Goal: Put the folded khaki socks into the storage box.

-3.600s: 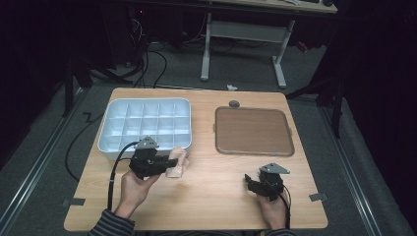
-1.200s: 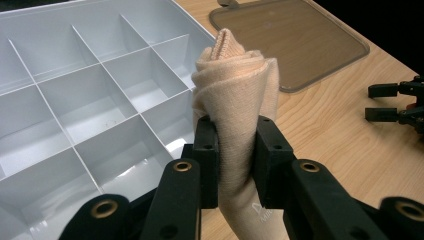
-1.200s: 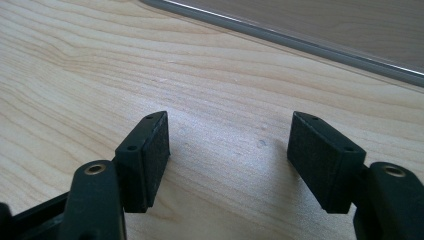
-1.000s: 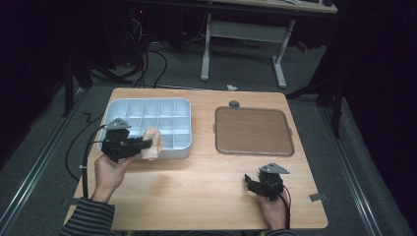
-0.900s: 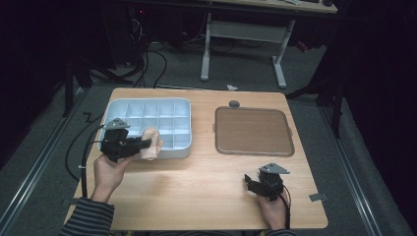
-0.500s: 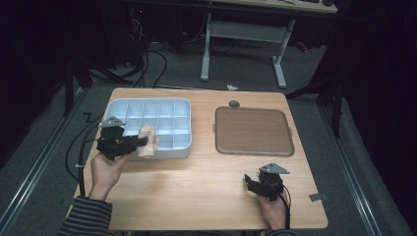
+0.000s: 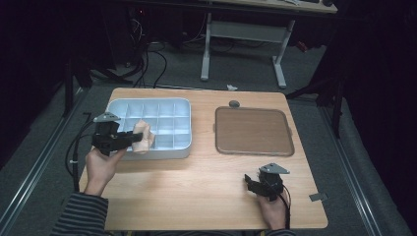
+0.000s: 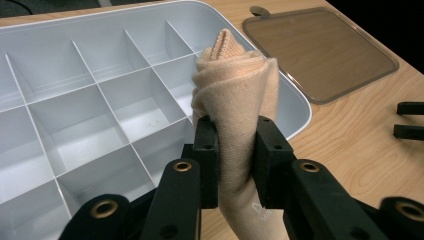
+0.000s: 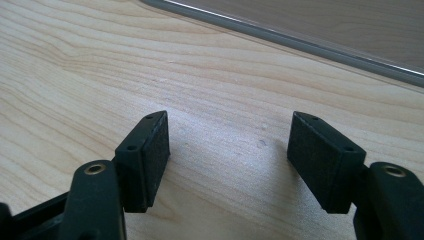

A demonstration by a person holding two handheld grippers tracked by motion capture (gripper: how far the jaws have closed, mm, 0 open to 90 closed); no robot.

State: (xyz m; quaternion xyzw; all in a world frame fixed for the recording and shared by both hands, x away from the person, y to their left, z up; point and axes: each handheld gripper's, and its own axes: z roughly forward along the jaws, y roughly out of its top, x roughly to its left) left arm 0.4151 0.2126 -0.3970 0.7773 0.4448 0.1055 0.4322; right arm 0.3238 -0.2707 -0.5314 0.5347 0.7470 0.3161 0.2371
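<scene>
Hand-held gripper on my left [image 7: 132, 140] is clamped on a rolled beige cloth [image 7: 142, 137], and in the left gripper view I see both black pads [image 8: 207, 155] pressing into the roll's sides while the cloth [image 8: 239, 95] stands up between them and past their tips. From the high view I hold that roll over the near edge of the pale blue divided tray [image 7: 183, 105], toward its front middle compartments. Looking along the left hand-held gripper [image 8: 236, 160], I see the tray's white partitions [image 8: 100, 95] behind and below the cloth, with each visible compartment bare. I cannot tell whether the lower end of the roll touches the tray rim.

My left hand [image 7: 101, 164] comes up from the bottom left in a striped sleeve [image 7: 81, 216], with a cable [image 7: 74, 147] looping off the counter's left side.

My right hand-held gripper [image 7: 252, 181] sits low on the wooden counter [image 7: 196, 182], well apart from the tray, near the front right. In the right gripper view its jaws stand wide with nothing between them but bare wood grain [image 9: 227, 145], and the right hand-held gripper [image 9: 227, 160] points toward the edge of the brown flat lid [image 9: 350, 30]. That lid [image 7: 253, 130] lies flat to the right of the tray, its small tab [image 7: 234, 103] at the far edge.
</scene>
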